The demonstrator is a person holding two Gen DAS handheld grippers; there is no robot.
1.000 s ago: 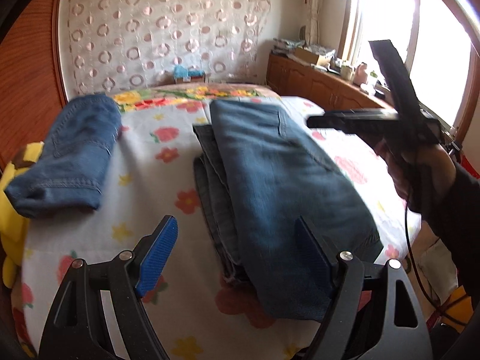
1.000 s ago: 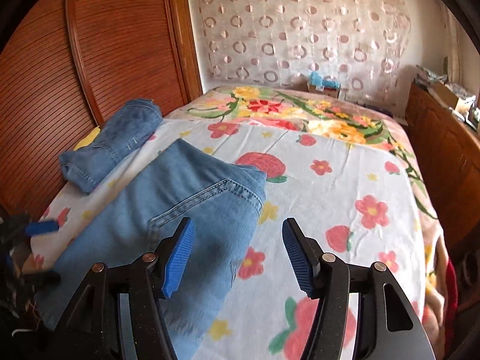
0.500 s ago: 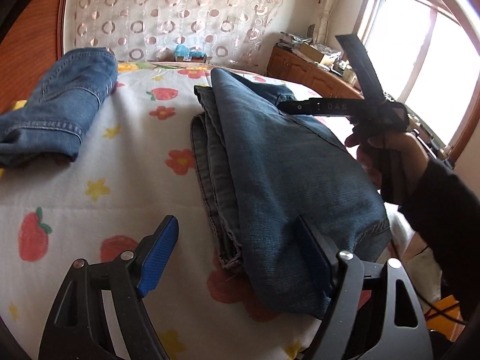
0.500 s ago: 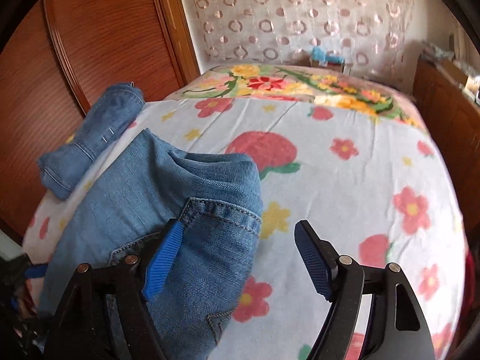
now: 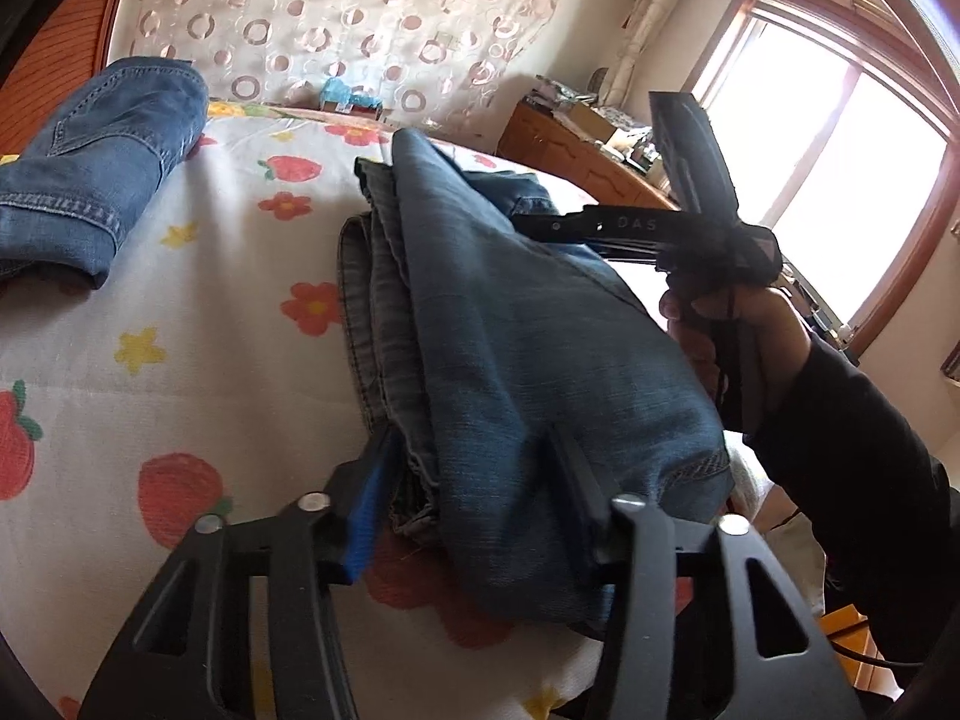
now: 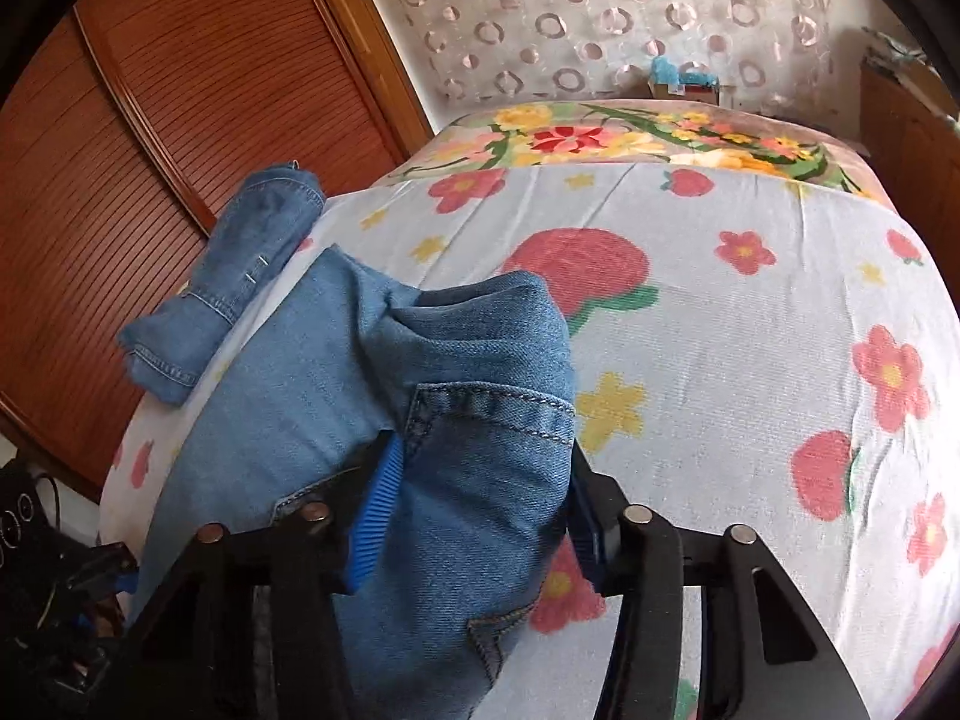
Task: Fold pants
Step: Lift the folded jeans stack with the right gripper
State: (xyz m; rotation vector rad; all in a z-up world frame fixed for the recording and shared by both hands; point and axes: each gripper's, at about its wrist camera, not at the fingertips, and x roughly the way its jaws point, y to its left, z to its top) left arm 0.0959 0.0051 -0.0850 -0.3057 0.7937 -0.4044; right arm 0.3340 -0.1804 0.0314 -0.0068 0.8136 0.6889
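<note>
Both tongs, left gripper [image 5: 468,492] & right gripper [image 6: 480,498], prob. pinching jeans [image 5: 516,324] on bed [image 5: 198,324].

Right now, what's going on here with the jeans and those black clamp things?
A person is folding pants on a flowery bed, with a two-finger gripper in each hand. The left gripper straddles the leg end of the jeans and the right gripper straddles the waist end; both look closed onto the denim. A second pair of jeans already lies folded near the bed's far edge.
</note>
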